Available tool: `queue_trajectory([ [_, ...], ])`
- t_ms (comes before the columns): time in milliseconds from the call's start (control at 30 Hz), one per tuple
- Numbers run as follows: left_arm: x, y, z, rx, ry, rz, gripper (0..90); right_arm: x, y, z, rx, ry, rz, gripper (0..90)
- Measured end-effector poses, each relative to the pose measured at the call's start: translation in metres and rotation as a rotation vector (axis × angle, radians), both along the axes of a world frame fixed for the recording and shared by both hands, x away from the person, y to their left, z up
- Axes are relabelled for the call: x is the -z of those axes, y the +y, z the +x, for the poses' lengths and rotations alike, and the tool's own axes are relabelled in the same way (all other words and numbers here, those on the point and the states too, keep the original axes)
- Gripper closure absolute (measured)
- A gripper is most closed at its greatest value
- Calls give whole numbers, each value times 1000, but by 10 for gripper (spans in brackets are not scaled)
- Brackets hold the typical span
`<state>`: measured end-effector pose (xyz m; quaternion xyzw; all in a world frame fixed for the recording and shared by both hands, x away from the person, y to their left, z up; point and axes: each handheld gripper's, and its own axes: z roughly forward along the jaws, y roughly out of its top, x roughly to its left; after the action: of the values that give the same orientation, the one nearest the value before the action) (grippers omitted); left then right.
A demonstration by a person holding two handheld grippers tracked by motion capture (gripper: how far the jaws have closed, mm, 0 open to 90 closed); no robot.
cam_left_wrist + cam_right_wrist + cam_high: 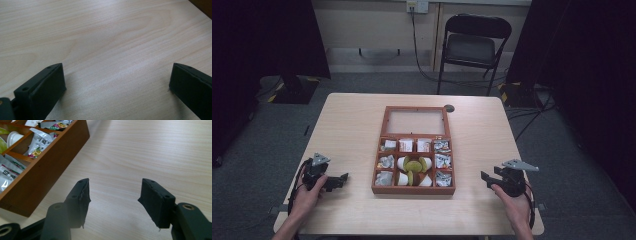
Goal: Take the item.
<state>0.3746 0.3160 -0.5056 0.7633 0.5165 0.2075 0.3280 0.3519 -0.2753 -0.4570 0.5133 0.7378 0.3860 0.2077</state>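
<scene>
The left tool (343,177) rested low over the bench (352,130), held in the person's left hand (307,196) near the front left corner. Its jaws stood wide apart with nothing but bare wood between them, as the left gripper view showed (117,80); it was released and pointed toward the box. A grey three-cornered plate (320,159) sat on top of it.

The right tool (484,177) lay near the front right corner of the bench, gripped by the right hand (512,202), and it too pointed inward at the box. In the right gripper view (113,195) its two black jaws stood partly apart, narrower than the left pair, with only bench surface between them. It grasped nothing.

Between the two tools, and well apart from each, sat the wooden box (413,189) in the middle of the bench. Its glass-paned lid (415,121) lay open, away from the person. The compartments held silvery sachets (442,161) along the right and left columns, white capsules (403,179) in the centre with green ones (413,165) on top, and small paper packets (406,145) in the back row. In the right gripper view the box's side wall (50,170) ran just beside the left-hand jaw without touching it.

Beyond the bench stood a dark folding chair (472,47) on the grey floor.
</scene>
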Motion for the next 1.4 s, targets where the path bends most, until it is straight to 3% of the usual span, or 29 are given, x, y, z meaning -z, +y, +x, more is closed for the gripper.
queue_trajectory([
  [100, 0, 0, 0, 0, -1, -1, 0, -2, 4, -1, -16, -5, 4, 426],
  [200, 0, 0, 0, 0, -1, 0, 0, -7, 9, -2, -41, -12, 46, 435],
  [867, 0, 0, 0, 3, 1, 6, 0, -23, 38, 4, -122, -37, 47, 486],
  [1400, 0, 0, 0, 0, 0, 1, 0, -27, 59, 8, -197, -45, 52, 527],
])
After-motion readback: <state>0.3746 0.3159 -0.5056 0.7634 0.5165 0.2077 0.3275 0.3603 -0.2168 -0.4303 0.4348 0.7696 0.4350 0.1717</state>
